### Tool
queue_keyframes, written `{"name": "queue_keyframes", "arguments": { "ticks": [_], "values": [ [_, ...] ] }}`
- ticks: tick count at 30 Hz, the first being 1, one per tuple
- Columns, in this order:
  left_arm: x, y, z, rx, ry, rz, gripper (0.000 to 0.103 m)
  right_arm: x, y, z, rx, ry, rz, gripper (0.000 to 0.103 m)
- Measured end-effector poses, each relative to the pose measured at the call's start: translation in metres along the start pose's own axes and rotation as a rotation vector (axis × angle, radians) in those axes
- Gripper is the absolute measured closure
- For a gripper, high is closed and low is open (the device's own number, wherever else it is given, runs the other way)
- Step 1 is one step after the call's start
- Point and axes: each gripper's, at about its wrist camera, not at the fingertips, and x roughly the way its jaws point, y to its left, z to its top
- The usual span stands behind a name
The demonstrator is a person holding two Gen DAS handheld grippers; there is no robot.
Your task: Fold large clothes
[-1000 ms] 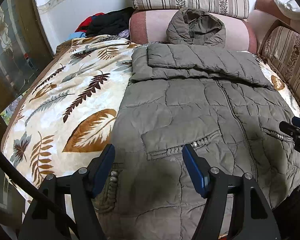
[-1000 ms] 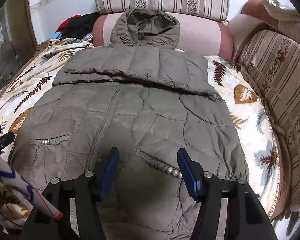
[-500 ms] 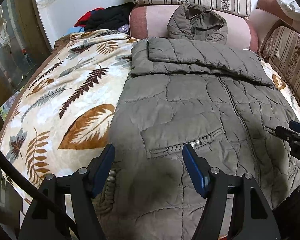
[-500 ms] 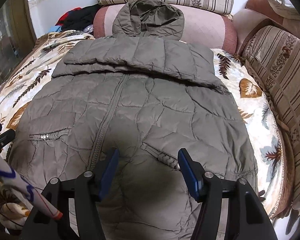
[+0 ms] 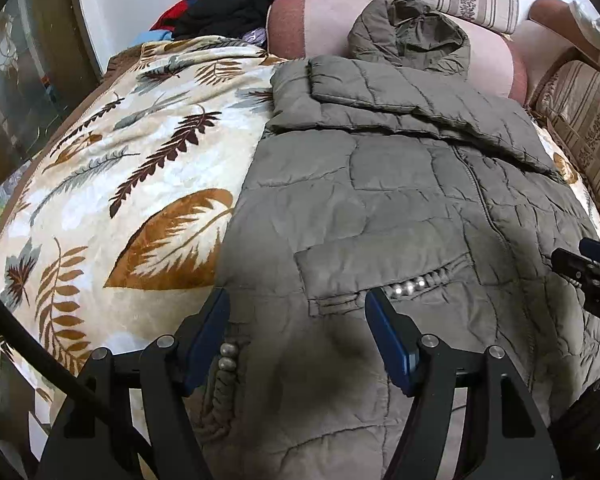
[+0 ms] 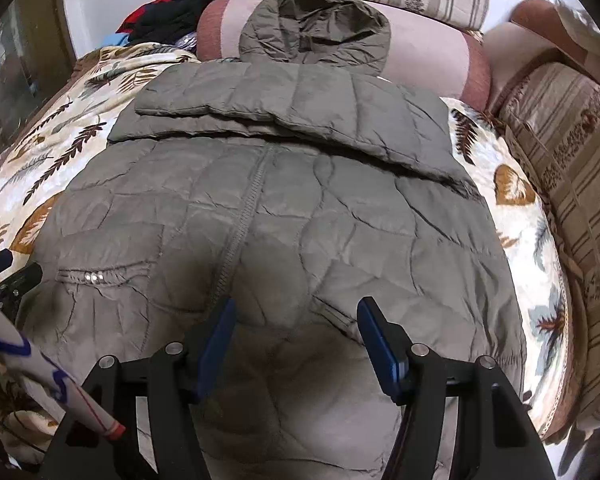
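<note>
Jacket [image 6: 284, 216] flat on leaf-print blanket [image 5: 112, 184], sleeves folded across chest, hood toward cushions. I have brought left hand-held gripper [image 5: 296, 336] and right hand-held gripper [image 6: 292, 340] lower toward hem; both spread, pinching nothing. Judgement: hem grasp next, then fold upward.

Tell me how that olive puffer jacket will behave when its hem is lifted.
The puffer jacket is quilted and puffy, so probably light for its bulk. It drapes over the bed with creases, so expect it to flop. Its smooth shell may slip between the jaws.
</note>
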Motion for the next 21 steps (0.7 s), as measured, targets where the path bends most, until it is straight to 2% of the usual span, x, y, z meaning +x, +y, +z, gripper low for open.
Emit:
{"name": "queue_keyframes", "arguments": {
  "ticks": [15,21],
  "values": [
    [0.025,0.027,0.011,-0.057,0.027,-0.011,0.034,0.004,0.038,0.063,-0.034,-0.016,0.029,0.033],
    [0.035,0.025,0.027,-0.065,0.029,-0.027,0.034,0.009,0.047,0.084,-0.063,-0.036,0.02,0.032]
  ]
}}
